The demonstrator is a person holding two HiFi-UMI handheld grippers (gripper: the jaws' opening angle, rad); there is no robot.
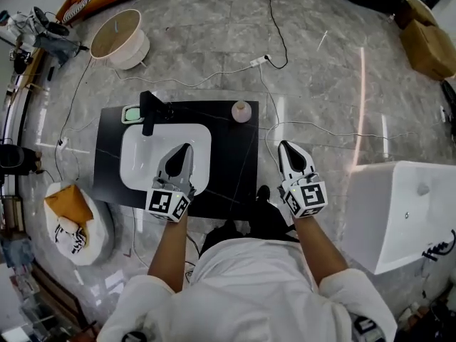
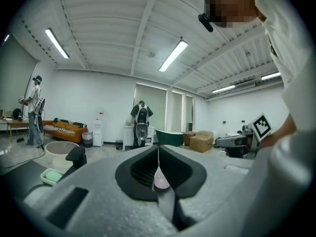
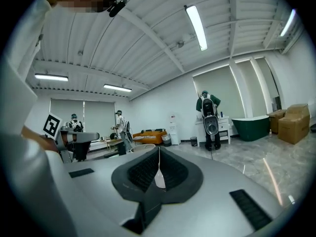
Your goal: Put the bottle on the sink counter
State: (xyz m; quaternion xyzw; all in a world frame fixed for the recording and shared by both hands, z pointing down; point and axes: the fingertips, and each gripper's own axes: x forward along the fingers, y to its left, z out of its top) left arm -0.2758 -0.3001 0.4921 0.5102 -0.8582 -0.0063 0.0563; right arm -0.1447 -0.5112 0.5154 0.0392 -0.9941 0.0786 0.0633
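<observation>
The jaws of the left gripper (image 2: pixel 158 151) are pressed tight together with nothing between them. The jaws of the right gripper (image 3: pixel 159 156) are shut tight too, and they are also empty.

From above, the left gripper (image 1: pixel 187 149) hangs over the white sink bowl (image 1: pixel 140 164). The right gripper (image 1: pixel 286 147) is past the right edge of the black table (image 1: pixel 229 171).

The small round pale pink bottle (image 1: pixel 241 111) stands upright on the table, at the back and just to the right of the bowl. It is well apart from both grippers.

So the job looks done: the bottle sits on the sink counter and nothing holds it. I see nothing left to do.

Counting: one bottle, one sink bowl, one black tap (image 1: pixel 150 112), one green soap dish (image 1: pixel 131 115), one table, two grippers.
</observation>
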